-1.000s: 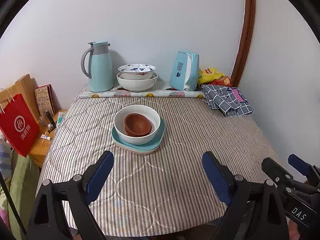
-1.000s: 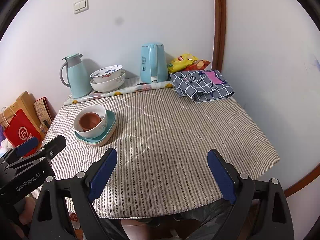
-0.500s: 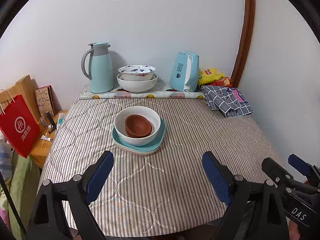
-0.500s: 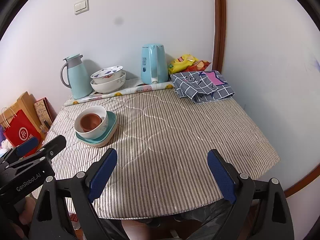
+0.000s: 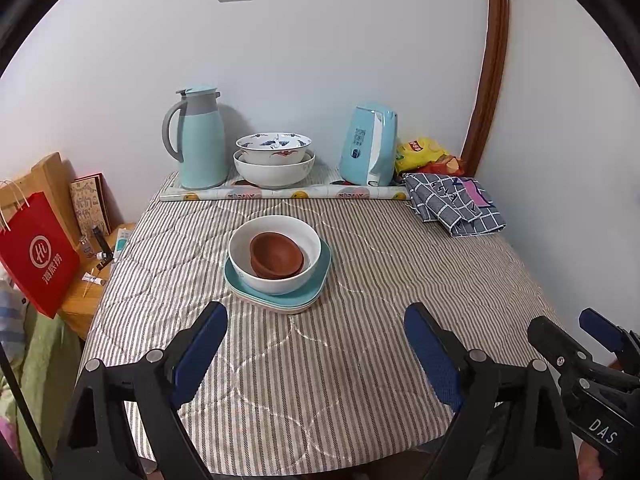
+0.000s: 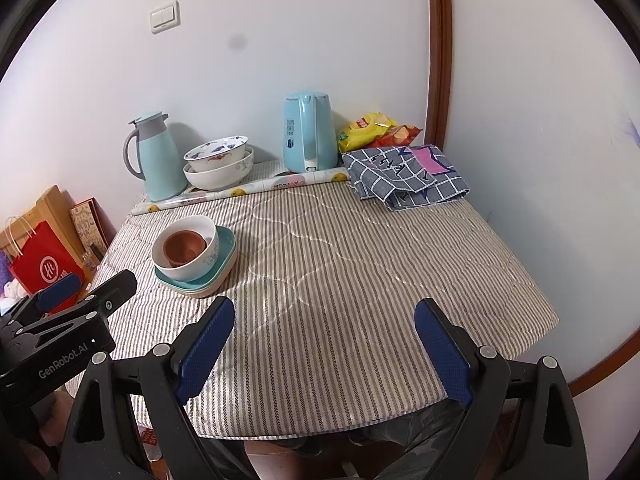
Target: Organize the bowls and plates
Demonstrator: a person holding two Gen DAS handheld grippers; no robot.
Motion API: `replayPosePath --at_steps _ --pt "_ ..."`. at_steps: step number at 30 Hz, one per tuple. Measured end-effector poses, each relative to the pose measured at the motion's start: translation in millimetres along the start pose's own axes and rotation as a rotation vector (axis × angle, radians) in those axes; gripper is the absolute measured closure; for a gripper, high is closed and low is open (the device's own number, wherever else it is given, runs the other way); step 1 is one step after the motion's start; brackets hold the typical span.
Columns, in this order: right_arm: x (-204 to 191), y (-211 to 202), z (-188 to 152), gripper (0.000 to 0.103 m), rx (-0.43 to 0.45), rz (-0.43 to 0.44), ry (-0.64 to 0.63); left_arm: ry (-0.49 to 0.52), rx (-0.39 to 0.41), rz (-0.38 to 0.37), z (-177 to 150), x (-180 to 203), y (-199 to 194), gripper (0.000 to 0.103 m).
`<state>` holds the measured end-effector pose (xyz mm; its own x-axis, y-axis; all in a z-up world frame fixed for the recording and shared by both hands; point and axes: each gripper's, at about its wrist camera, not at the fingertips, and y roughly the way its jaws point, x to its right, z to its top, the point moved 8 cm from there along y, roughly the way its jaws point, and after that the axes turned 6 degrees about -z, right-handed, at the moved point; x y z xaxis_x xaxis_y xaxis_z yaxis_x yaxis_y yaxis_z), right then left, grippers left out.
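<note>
Little changes over the last second: both pairs of tongs stay spread and empty above the desk's near edge, the left tongs [image 5: 316, 344] facing the crockery, the right tongs [image 6: 324, 344] toward the bare right half. The pile has not moved, so sorting appears either finished or paused. Toward the desk's left side, a brown clay bowl [image 5: 276, 255] nests inside a white bowl [image 5: 275, 254], which sits on stacked teal plates [image 5: 280, 294]. Two patterned bowls [image 5: 274, 160] stand nested at the far edge, between a thermos jug [image 5: 200, 138] and an electric kettle [image 5: 370, 146].
</note>
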<state>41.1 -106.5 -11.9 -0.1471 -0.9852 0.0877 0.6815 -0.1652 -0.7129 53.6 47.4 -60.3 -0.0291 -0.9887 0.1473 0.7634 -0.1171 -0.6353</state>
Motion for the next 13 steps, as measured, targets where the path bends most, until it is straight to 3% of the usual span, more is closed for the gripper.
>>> replayPosePath --at_steps 13 --pt "1.0 2.1 2.5 0.012 0.017 0.008 0.016 0.021 -0.003 0.005 4.3 -1.9 14.7 0.013"
